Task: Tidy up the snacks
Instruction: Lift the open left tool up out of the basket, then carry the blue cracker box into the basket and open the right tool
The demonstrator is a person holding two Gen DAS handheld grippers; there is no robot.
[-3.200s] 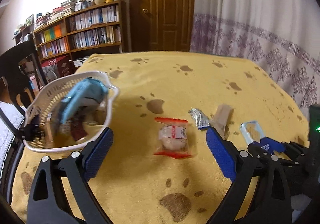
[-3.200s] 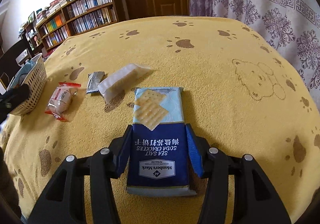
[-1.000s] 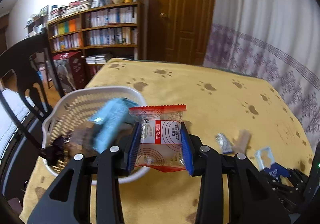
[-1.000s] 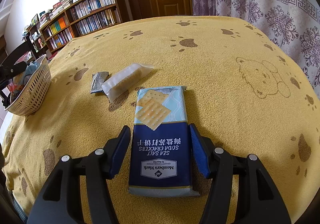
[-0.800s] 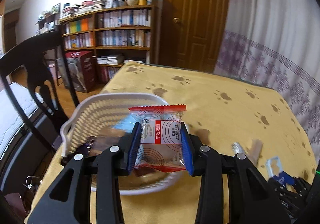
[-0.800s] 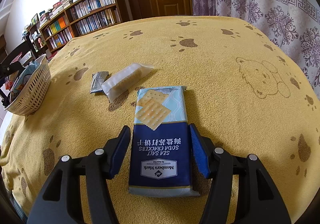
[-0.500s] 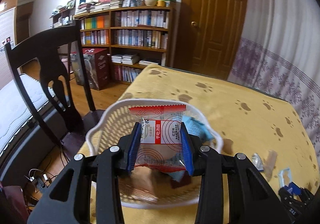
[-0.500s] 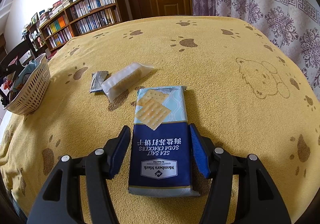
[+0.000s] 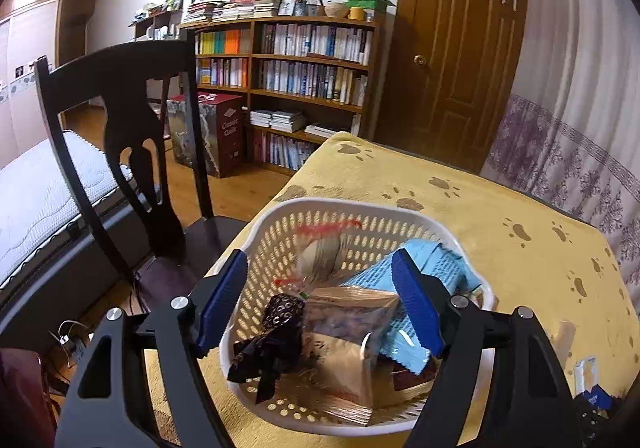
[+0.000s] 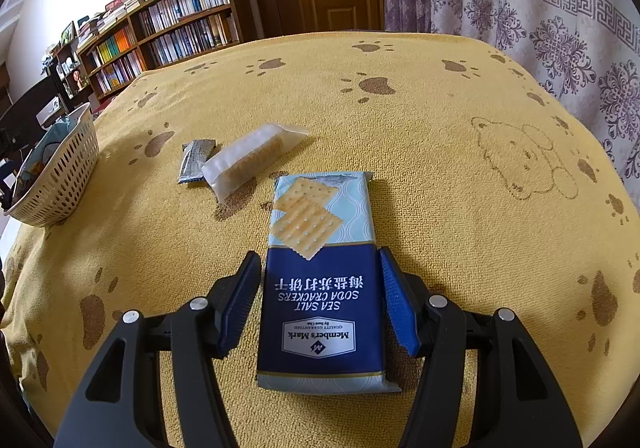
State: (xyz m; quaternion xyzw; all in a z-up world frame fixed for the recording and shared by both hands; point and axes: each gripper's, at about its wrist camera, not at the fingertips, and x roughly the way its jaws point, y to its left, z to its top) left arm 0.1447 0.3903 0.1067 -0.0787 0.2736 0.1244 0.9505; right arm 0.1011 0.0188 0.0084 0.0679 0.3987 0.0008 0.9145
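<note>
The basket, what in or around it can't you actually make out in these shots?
- Red-edged snack, left wrist view: motion-blurred, label unreadable.
- Basket contents, right wrist view: hidden by its wall.
- Lower basket items, left wrist view: covered by the brown pouch.

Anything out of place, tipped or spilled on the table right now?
Nothing is spilled or damaged. The basket sits close to the table's corner by the chair, worth watching. The cracker pack lies flat between the right gripper fingers, untouched.

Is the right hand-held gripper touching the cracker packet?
Cannot tell. In the right wrist view the hand-held gripper straddles the cracker packet, fingers close beside its edges.
</note>
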